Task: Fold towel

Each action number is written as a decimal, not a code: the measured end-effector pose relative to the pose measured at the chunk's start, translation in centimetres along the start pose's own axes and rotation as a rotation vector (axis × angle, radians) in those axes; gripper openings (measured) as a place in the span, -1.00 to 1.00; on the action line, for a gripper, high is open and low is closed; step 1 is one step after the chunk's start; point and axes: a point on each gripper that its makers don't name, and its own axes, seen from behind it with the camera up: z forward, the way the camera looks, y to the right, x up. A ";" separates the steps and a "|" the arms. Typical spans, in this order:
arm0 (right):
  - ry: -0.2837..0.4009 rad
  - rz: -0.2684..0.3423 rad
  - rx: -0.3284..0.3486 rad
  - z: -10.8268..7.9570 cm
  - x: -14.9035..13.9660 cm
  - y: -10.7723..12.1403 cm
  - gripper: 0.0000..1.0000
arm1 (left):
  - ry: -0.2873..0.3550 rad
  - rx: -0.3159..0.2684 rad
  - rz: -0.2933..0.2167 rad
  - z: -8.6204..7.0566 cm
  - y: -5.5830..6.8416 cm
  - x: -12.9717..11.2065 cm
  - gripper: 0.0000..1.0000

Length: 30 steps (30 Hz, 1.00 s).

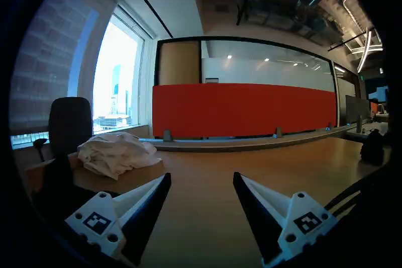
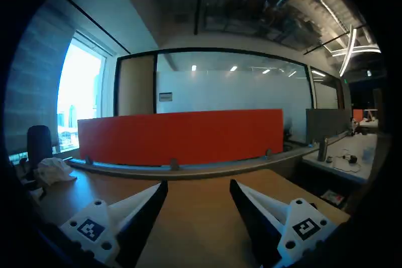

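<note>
**Both hand-held grippers open over the counter, towel bunched at the far left**

Left hand-held gripper [image 1: 201, 175]: fingers spread wide apart, gripping nothing, tips low over the wooden counter [image 1: 226, 157]. A square marker sits on each white finger base.

Right hand-held gripper [image 2: 198, 182]: same posture, fingers parted, bare wood visible between them, pointing across the counter [image 2: 201, 228].

Towel [image 1: 118, 153]: white, crumpled into a loose heap, unfolded. In the left gripper view it lies on the counter ahead and left of the left finger, near it but apart, close to the counter's edge. In the right gripper view the same towel [image 2: 53, 170] appears small, well off to the left and well apart from the fingers.

Beyond the towel: a black office chair [image 1: 70, 124] just behind it, then a bright window [image 1: 118, 92].

Along the counter's far edge: a long red partition [image 1: 241, 109], standing upright on small grey feet, with a glass wall [image 1: 266, 69] behind it.

Far right, left gripper view: a dark object [image 1: 373, 147] on the counter, too shadowed to identify.

Far right, right gripper view: a pale neighbouring desk [image 2: 346, 165] with small items on it, too small to make out
</note>
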 end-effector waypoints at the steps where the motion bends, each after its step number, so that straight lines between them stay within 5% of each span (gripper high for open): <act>1: 0.002 0.002 0.001 0.0 -0.3 0.1 0.90 | 0.000 0.000 0.000 0.0 0.0 0.0 0.83; 30: -0.013 0.059 0.035 1.3 -9.5 0.0 0.90 | 0.000 0.000 0.000 0.0 0.0 -0.1 0.83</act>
